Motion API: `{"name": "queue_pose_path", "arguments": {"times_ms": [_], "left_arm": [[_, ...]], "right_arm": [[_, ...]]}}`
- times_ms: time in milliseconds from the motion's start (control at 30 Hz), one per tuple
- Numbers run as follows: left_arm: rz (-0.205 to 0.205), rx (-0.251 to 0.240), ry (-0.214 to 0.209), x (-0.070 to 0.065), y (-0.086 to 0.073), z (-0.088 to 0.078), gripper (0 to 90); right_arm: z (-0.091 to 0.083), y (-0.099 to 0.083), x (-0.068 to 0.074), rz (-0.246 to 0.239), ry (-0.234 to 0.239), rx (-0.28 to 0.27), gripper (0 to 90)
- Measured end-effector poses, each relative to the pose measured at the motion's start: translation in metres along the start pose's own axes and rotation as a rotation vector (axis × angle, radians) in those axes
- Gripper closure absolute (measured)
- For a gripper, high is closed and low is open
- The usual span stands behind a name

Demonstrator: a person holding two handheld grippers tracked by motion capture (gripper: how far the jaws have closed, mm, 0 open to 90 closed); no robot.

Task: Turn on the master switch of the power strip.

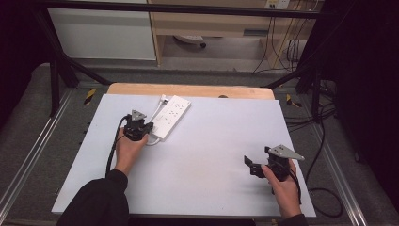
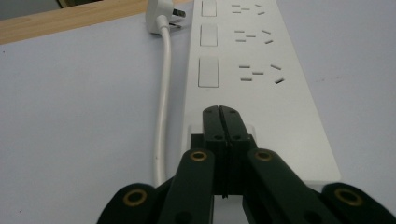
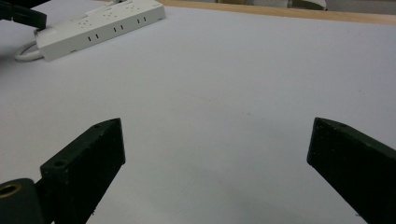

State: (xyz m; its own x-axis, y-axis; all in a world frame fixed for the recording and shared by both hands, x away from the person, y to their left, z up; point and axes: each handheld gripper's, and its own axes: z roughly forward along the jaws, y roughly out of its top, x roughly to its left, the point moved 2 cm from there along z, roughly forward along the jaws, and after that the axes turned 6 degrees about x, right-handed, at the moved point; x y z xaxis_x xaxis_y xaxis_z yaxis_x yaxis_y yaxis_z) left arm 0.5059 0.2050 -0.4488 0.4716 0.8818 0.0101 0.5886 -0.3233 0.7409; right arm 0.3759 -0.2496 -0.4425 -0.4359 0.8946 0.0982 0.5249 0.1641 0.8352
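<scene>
1. The near end of the power strip (image 1: 172, 116) is covered by the left gripper (image 2: 220, 111), jaws pressed together with nothing between them, tips on the strip's nearest switch, hard to make out.
2. A pale sheet (image 1: 202, 155) is laid over a wooden table (image 1: 188, 90); grey floor and cables are seen around.
3. One strip, one white plug (image 2: 161, 16), two grippers are counted. The right gripper (image 3: 215, 154) is spread wide, empty, well apart from the strip.
</scene>
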Motion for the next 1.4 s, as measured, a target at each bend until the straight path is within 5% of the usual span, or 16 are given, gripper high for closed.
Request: {"name": "queue_pose_path", "arguments": {"times_ms": [1400], "left_arm": [[0.006, -0.001, -0.010, -0.0052, 0.0035, 0.0053, 90.0]], "right_arm": [[0.0013, -0.0011, -0.0007, -0.001, 0.002, 0.009, 4.5]]}}
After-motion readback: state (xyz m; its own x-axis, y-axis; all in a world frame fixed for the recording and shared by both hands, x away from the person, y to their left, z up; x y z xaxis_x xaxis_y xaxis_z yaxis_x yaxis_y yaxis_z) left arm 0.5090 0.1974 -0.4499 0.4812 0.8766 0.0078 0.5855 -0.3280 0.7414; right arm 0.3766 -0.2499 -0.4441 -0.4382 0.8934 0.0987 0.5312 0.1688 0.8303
